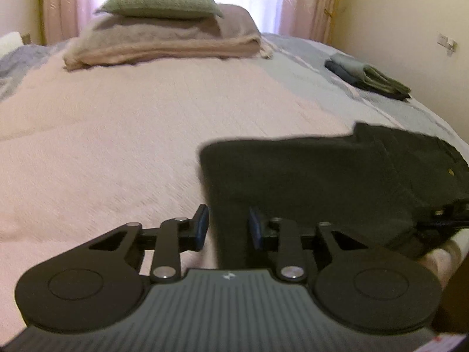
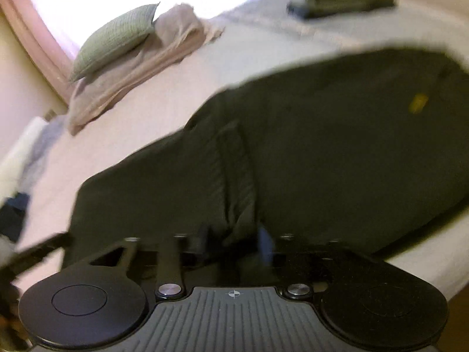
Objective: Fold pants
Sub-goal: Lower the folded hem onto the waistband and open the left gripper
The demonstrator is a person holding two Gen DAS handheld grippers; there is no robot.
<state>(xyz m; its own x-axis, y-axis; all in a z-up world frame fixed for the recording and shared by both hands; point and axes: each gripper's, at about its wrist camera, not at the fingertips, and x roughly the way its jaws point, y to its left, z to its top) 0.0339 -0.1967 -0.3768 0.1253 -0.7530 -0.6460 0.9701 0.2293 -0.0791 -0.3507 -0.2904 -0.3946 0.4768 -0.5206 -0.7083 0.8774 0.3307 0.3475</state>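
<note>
Dark green pants point(image 1: 307, 182) lie folded on the pink bedspread point(image 1: 117, 135), near the bed's front right edge. A small brass button point(image 1: 450, 171) shows on them. My left gripper point(image 1: 228, 226) is open and hovers low over the pants' left edge, with its left finger over the bedspread and its right finger over the cloth. In the blurred right wrist view the pants point(image 2: 337, 146) fill the middle. There my right gripper point(image 2: 234, 242) is open, and a raised crease of the cloth runs toward the gap between its fingers. The right gripper point(image 1: 451, 211) also shows at the pants' right end.
A green pillow point(image 1: 161, 0) rests on a folded beige blanket point(image 1: 164, 41) at the head of the bed. A stack of folded clothes point(image 1: 369, 76) sits at the far right near the wall. The bed's edge drops away just right of the pants. Pink curtains hang behind.
</note>
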